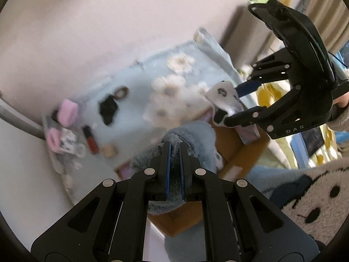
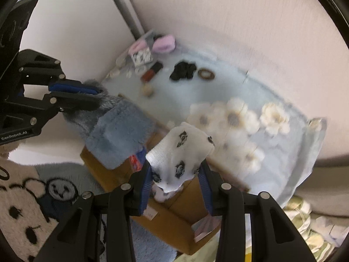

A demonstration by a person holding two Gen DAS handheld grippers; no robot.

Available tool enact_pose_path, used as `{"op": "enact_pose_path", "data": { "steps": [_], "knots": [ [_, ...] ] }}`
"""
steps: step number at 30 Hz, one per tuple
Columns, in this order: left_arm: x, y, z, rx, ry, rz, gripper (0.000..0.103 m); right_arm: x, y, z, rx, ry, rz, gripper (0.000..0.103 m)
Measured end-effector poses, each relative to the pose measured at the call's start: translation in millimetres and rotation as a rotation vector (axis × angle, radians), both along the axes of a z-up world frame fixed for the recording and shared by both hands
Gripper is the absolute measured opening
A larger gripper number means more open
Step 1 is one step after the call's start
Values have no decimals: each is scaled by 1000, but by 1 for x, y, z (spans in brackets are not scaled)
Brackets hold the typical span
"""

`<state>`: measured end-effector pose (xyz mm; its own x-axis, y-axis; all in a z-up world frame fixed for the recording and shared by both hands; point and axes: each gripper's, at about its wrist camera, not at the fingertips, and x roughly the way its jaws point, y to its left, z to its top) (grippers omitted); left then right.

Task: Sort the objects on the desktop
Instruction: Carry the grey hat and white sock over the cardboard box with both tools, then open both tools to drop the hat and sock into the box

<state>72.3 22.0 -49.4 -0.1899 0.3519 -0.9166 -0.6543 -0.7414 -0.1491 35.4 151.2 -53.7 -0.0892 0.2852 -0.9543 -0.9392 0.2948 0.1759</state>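
My left gripper (image 1: 174, 146) is shut on a fluffy blue sock (image 1: 196, 137) and holds it over an open cardboard box (image 1: 235, 152). It also shows in the right wrist view (image 2: 96, 96) with the blue sock (image 2: 117, 135) hanging from it. My right gripper (image 2: 177, 172) is open, with a white sock with dark prints (image 2: 181, 152) lying between its fingers above the box (image 2: 174, 218). In the left wrist view the right gripper (image 1: 226, 107) has the white sock (image 1: 224, 97) at its tips.
A light blue cloth with white flowers (image 2: 218, 91) covers the desk. On it lie a black scrunchie (image 2: 183, 69), a brown hair ring (image 2: 206, 73), a lip gloss tube (image 2: 152, 71), a small patterned box (image 2: 141, 57) and pink items (image 2: 163, 42). A wall stands behind.
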Motion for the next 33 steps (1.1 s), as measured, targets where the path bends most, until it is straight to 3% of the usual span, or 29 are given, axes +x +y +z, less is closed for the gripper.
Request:
{"op": "enact_pose_path", "data": {
  "steps": [9,29,33],
  "knots": [
    [18,18,-44,-50,-53,-14,6,-19,-21,-46,-55,65,-28,37],
    [27,22,-67,-95,-79,-10,6,-28,-36,-58,-87,65,-39,37],
    [27,23,-66,-108,-75,-7,7,-30,-34,-59,-95,40,-33,51]
  ]
}}
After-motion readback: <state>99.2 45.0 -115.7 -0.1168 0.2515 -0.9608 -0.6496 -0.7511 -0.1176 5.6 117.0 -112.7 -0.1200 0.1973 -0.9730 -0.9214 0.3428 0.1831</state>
